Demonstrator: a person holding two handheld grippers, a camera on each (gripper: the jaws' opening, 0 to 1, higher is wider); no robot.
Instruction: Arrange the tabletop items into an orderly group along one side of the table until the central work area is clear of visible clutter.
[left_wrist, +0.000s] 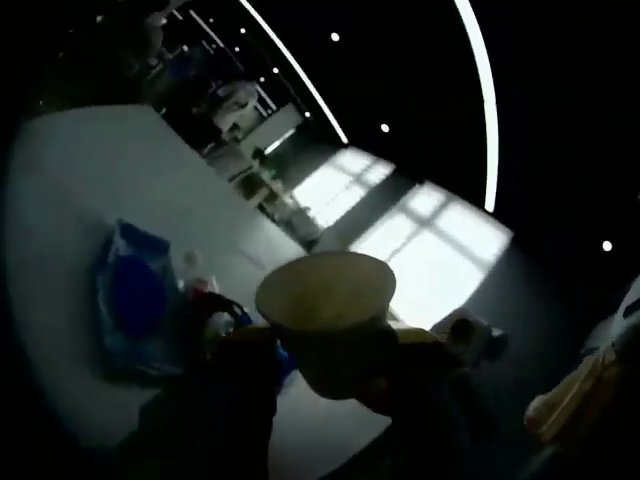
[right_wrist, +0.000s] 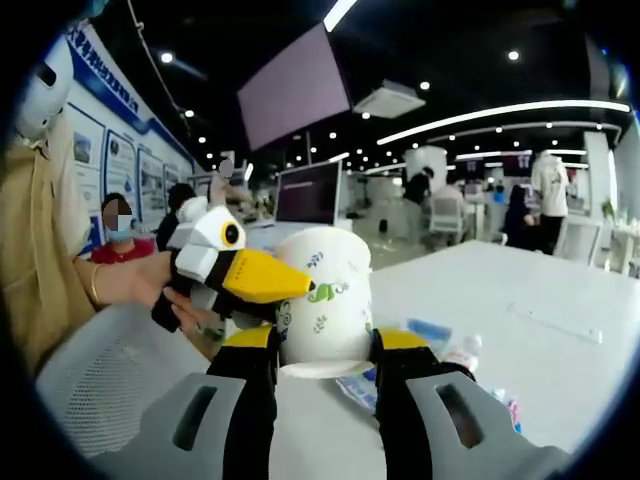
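Cup (left_wrist: 327, 300) sits dim in the left gripper view, rim toward the camera, over the table (left_wrist: 90, 170) edge; left gripper (left_wrist: 330, 385) too dark to tell jaw state. Blue packet (left_wrist: 135, 300) and small bottle (left_wrist: 195, 270) lie on the table behind. Right gripper view: right gripper (right_wrist: 325, 350) clamped on the cup (right_wrist: 325, 300), left gripper (right_wrist: 265, 280) touching its side, white table (right_wrist: 520, 300) beyond.

Your left tongs (left_wrist: 330, 385) rise dark from the bottom of the left gripper view, closed around a pale paper cup (left_wrist: 327, 300) held mouth up and tilted above the desk (left_wrist: 90, 180). Behind the cup, a blue packet (left_wrist: 135, 295) lies flat on the desk, with a small bottle (left_wrist: 195, 272) just beside it. Bright window patches glare beyond.
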